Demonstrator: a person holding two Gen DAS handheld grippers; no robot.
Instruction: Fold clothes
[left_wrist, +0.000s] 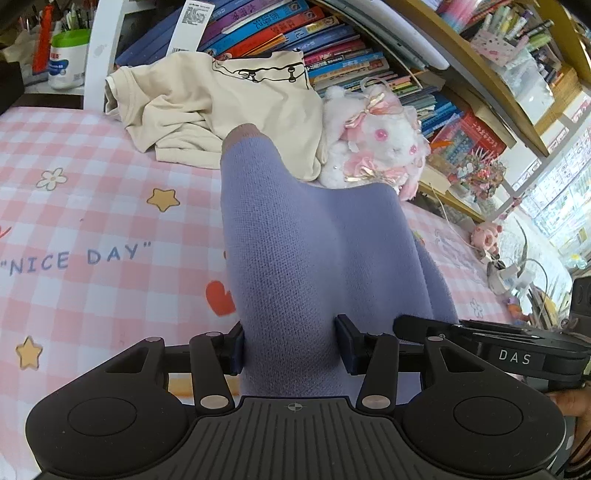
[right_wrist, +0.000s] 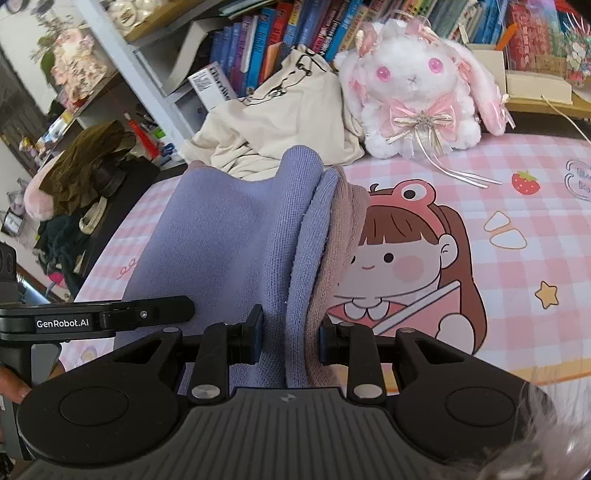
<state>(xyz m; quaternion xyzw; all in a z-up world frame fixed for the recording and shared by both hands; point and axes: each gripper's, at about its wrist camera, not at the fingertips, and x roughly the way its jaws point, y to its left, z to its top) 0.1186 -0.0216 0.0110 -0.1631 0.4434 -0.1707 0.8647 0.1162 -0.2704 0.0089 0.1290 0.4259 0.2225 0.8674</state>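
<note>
Sweater: purple knit sweater (left_wrist: 314, 258), lifted over the pink checked tabletop (left_wrist: 92, 221)
Left gripper (left_wrist: 291, 349): jaws clamped on the knit
Right gripper (right_wrist: 290, 338): jaws pinching its layered edge
Behind: beige T-shirt (left_wrist: 229, 107), crumpled; white plush rabbit (right_wrist: 410, 92) beside it; books (left_wrist: 295, 33) on shelves

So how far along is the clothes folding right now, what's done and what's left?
Nothing looks finished: no folded stack shows on the checked sheet. In hand is the purple knit garment, gripped by both the left gripper and the right gripper and raised between them, mid-fold at best. Left to do: the cream T-shirt lies crumpled beside the plush bunny, untouched.
</note>
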